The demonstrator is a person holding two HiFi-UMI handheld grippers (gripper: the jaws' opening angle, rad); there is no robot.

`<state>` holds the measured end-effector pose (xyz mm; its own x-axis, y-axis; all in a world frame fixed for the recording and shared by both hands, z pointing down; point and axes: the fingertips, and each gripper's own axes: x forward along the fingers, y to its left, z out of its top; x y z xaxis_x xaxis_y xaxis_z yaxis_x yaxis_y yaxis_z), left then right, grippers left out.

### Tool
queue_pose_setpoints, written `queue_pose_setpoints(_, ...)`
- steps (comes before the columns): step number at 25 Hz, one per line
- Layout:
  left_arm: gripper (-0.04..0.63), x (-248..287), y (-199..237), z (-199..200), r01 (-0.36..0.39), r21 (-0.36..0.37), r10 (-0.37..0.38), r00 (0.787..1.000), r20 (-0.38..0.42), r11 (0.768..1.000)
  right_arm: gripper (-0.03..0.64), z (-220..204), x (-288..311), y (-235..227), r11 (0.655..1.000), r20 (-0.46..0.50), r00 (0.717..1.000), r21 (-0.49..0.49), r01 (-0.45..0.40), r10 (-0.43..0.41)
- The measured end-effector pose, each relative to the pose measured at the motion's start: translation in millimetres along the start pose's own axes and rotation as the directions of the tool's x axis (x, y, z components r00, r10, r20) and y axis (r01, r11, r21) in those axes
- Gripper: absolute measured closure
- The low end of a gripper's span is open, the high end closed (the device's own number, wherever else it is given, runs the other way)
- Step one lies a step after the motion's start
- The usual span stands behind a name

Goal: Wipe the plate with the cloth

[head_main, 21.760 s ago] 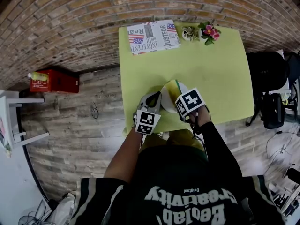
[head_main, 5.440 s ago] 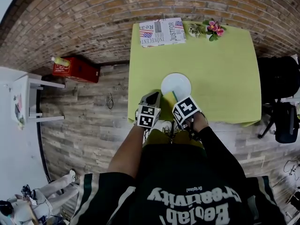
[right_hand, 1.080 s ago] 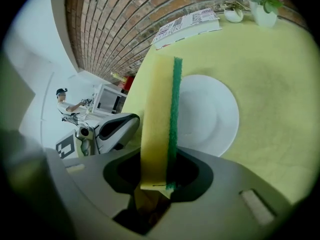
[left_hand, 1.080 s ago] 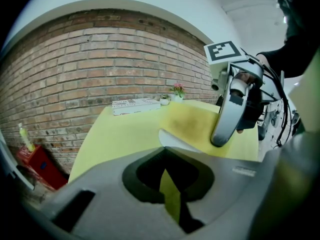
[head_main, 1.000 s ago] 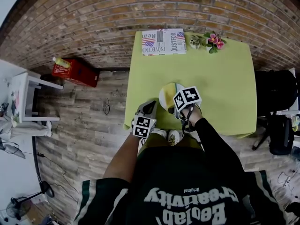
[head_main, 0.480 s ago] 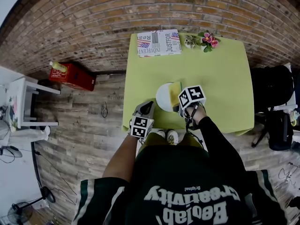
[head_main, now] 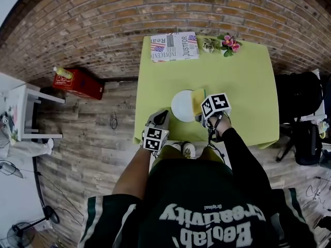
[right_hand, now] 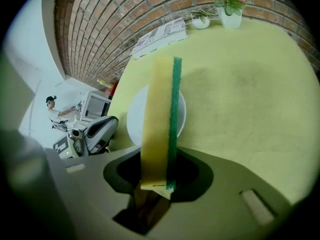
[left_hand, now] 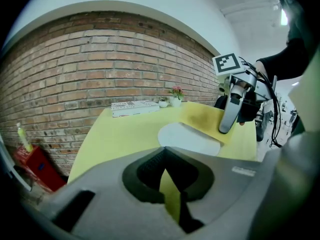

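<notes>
The cloth (right_hand: pixel 160 114) is clamped in the jaws of the right gripper (head_main: pixel 204 117), which are closed on its near end. From there it sticks out forward as a long yellow strip with a green band down one edge. It reaches over the right-hand rim of the plate (head_main: pixel 181 106); I cannot tell whether it presses on the plate. The right arm is stretched forward from the body, with the gripper tipped down towards the plate and its marker cube facing up.

The plate is round, plain white and empty, and sits flat near the front edge of the worktop (head_main: pixel 243 76), which is covered in yellow-green.

The left gripper (head_main: pixel 159 120) is held lower and closer to the body, at the front left corner of the worktop, apart from the plate. Its jaws are drawn together with nothing between them; only a sliver of the yellow-green surface shows through.

At the far edge lie a folded newspaper (head_main: pixel 174 46) and, beside it, a small pot of pink flowers (head_main: pixel 228 41). Behind stands a brick wall (head_main: pixel 103 14). A red box (head_main: pixel 77 82) sits on the wooden floor (head_main: pixel 93 149) to the left.
</notes>
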<state>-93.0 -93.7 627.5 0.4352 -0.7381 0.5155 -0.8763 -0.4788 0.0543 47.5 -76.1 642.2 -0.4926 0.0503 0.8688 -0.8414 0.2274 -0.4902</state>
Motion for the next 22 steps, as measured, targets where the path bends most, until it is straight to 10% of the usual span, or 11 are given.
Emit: queue_pose_setpoints(22, 0.588, 0, 1, 2, 0.005, -0.013, -0.005, 1.0, 0.01, 1.0, 0.476, -6, 26, 65, 0.982, -0.089, 0.992, -0.157, -0.105, 0.092)
